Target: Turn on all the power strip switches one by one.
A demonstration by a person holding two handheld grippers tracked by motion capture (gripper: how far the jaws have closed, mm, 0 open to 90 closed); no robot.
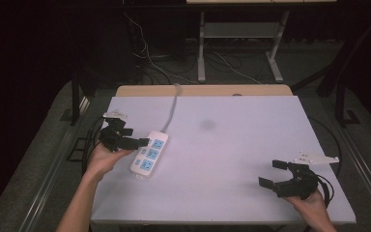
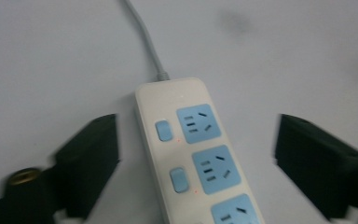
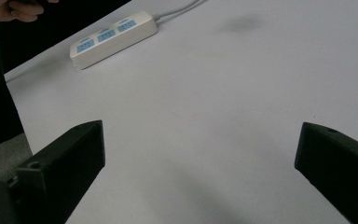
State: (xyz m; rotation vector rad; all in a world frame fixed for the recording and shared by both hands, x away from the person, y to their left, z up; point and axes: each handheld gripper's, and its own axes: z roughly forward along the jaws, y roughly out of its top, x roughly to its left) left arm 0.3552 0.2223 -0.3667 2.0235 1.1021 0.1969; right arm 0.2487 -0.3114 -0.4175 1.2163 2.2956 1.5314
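My left gripper [image 2: 196, 158] jaws apart, straddling power strip [image 2: 196, 149] at table's [image 1: 232, 145] left side, not yet clamped. My right gripper [image 1: 276, 175] jaws apart, idle near right. Nothing gripped; goal unclear.

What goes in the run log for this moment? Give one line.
left gripper: open, astride power strip | right gripper: open, over bare table | strip: flat, cord trailing off far edge

L gripper [image 1: 134, 137] at power strip [image 1: 149, 153], maybe touching; R gripper [image 1: 273, 173] apart, open.
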